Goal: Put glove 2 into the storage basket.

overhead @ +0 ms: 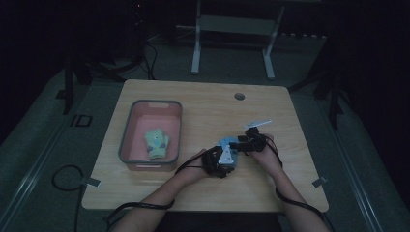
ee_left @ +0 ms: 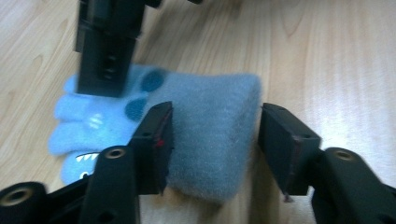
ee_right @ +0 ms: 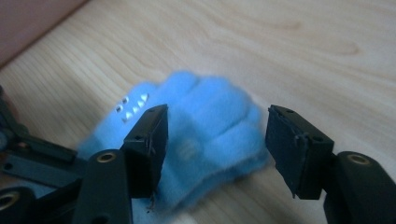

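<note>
Blue fuzzy glove lying flat on the wooden desk, right of centre, in front of the person. Little white teeth and darker blue spots printed on it, going by both gripper views. Cuff end sitting between the jaws of the left gripper: one pad right up against the fabric, the other a sliver off the far edge, so spread around it rather than pinching. Finger end under the right gripper, jaws spread wide there too, fabric between them but not squeezed; hard to say if the near pad brushes the fuzz, picture's blurry. Right gripper's black body also poking in from the top of the left gripper view, down over the glove's fingers. From the high view, both hands huddled close together over the glove. Off to the left on the desk, well apart, a pink bin with a grey rim, holding a pale green glove. Round cable hole near the far edge of the desk.
</note>
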Demonstrator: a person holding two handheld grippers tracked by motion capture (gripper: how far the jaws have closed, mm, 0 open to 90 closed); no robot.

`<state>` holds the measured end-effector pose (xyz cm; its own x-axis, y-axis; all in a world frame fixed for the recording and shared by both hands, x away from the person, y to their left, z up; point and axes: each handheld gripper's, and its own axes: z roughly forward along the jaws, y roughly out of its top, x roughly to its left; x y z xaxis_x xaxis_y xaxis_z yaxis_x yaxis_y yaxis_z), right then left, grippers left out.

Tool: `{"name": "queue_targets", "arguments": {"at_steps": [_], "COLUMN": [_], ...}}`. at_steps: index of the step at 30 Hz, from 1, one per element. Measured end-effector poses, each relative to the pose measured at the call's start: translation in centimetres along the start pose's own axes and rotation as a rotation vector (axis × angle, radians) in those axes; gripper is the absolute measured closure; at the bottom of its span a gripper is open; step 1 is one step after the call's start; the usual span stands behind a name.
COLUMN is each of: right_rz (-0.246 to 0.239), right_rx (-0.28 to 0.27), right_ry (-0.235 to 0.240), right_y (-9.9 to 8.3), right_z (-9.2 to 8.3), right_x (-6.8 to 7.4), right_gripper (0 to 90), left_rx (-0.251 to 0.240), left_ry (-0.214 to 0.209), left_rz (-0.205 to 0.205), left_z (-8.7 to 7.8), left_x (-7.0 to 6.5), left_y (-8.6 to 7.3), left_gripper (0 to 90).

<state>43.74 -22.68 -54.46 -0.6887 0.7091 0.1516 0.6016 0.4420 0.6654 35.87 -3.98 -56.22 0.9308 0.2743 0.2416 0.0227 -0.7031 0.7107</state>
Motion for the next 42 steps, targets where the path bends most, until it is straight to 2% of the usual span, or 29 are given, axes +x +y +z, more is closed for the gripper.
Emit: {"name": "queue_targets", "arguments": {"at_steps": [2, 8, 11, 14, 17, 22, 33, 42], "right_rz": [-0.002, 0.003, 0.011, 0.025, 0.023, 0.036, 0.000, -0.020], "right_rx": [0.013, 0.020, 0.021, 0.042, 0.049, 0.036, -0.031, -0.071], "right_ry": [-0.003, -0.010, 0.021, 0.057, 0.051, 0.062, 0.100, 0.132], "right_y": [-0.3, -0.6, -0.6, -0.5, -0.3, 0.1, 2.6, 5.0], "right_z": [0.2, 0.4, 0.4, 0.6, 0.6, 0.2, -2.6, -4.2], "right_x": [0.0, 0.0, 0.2, 0.5, 0.9, 1.1, 2.6, 4.0], "right_gripper": [37.9, 38.8, 54.2, 70.2, 75.5, 78.3, 79.8, 80.9], "left_rx": [0.016, 0.034, 0.035, 0.044, 0.049, 0.056, 0.045, 0.063], "left_ry": [0.010, 0.000, -0.005, -0.004, -0.008, -0.020, 0.026, 0.057], "left_rz": [0.005, -0.019, -0.030, -0.018, -0.023, -0.024, 0.002, 0.028], "left_z": [0.0, 0.0, 0.0, -0.1, -0.2, -1.0, -4.8, -7.9], "left_x": [0.1, 0.5, 0.8, 0.8, 0.8, 1.1, 1.4, 2.3], "left_y": [0.1, 0.3, 0.3, 0.6, 0.7, 1.1, 3.3, 4.1], "left_gripper": [52.8, 63.4, 68.7, 72.1, 73.6, 74.6, 74.7, 74.8]}}
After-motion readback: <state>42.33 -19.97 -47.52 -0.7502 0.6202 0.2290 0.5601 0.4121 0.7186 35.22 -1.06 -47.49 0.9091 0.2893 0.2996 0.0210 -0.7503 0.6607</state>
